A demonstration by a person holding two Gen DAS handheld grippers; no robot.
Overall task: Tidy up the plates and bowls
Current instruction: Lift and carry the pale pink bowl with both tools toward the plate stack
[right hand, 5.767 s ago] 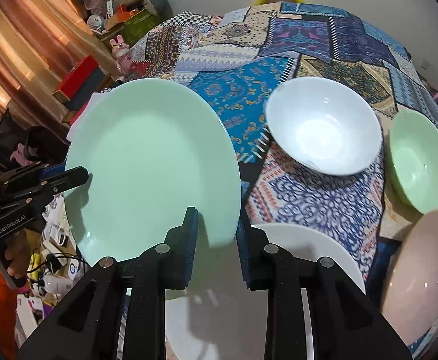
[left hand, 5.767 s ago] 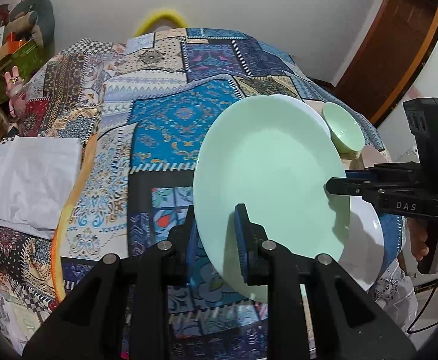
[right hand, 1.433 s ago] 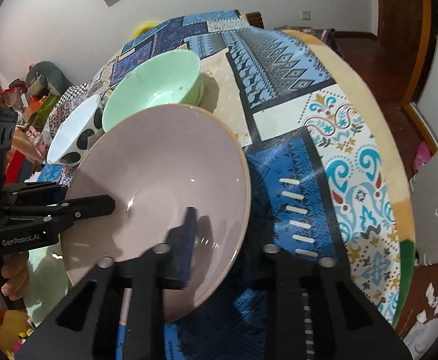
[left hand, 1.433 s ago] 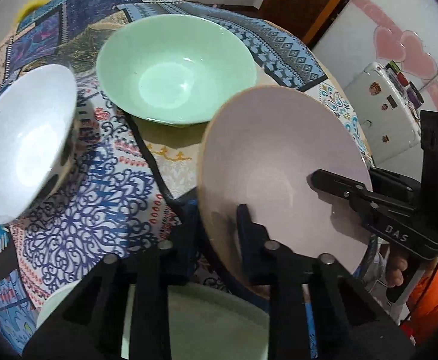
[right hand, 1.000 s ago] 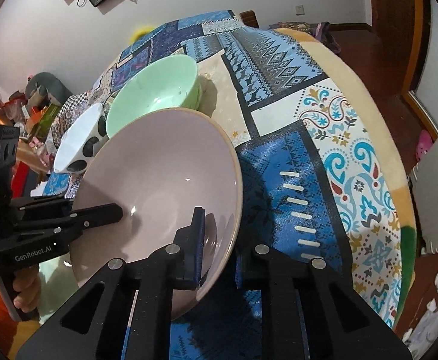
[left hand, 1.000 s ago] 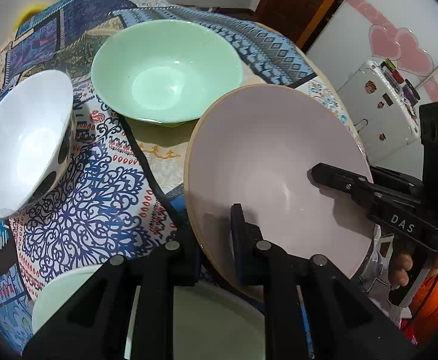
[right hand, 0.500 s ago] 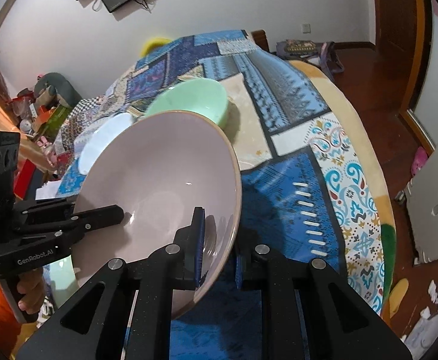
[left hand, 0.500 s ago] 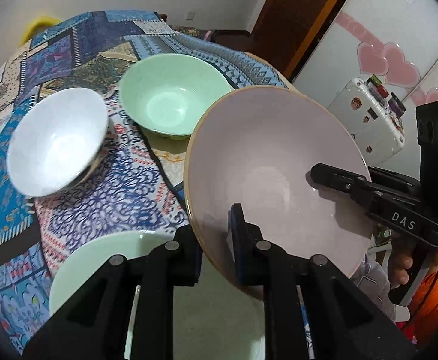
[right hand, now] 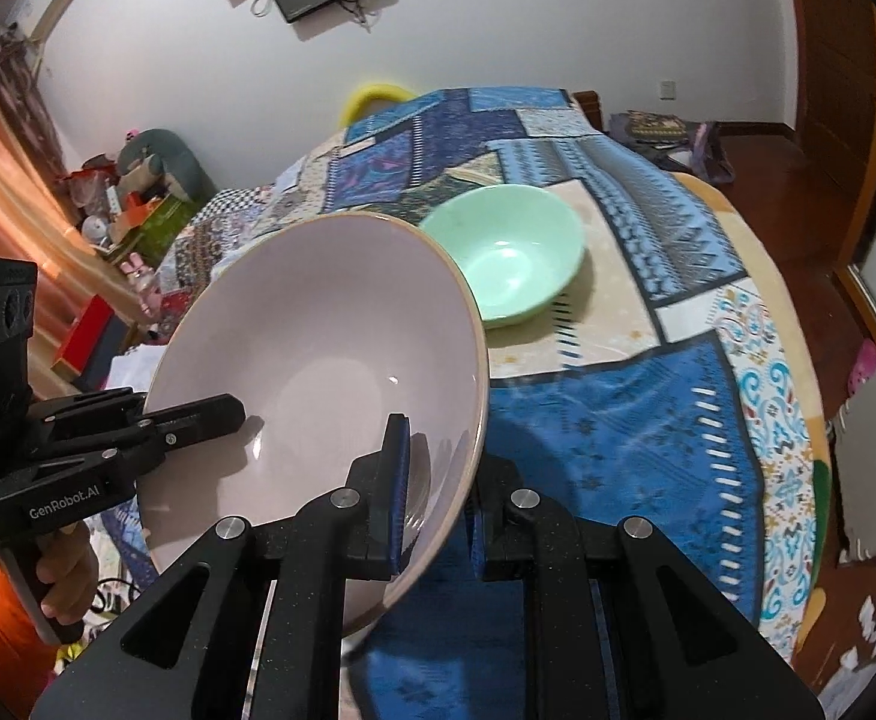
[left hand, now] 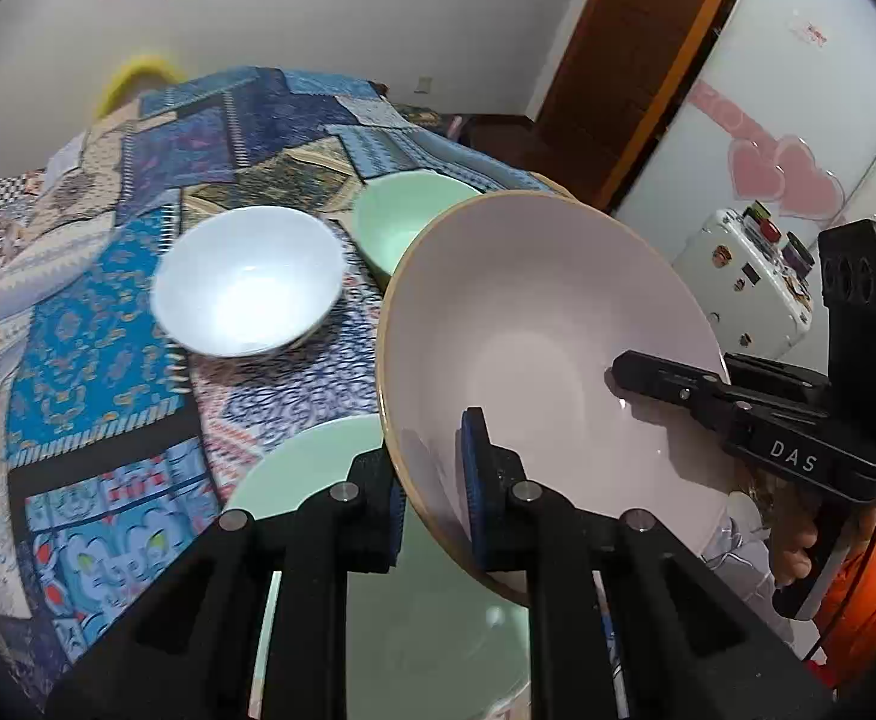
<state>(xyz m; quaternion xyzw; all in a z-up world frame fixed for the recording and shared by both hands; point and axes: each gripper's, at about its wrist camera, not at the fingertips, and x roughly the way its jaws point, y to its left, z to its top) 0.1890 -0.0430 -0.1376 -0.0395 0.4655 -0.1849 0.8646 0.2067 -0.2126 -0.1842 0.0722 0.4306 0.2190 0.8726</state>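
Both tongs pinch the pink bowl: left tongs and right tongs, on opposite rims. It is tilted above the desk. Maybe a green plate lies under it.

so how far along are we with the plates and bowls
Done: the green plate lies flat on the table. In hand: the pink bowl, clamped at opposite rims by the left gripper and right gripper, off the cloth. Left: the white bowl and green bowl sit separate, unstacked.
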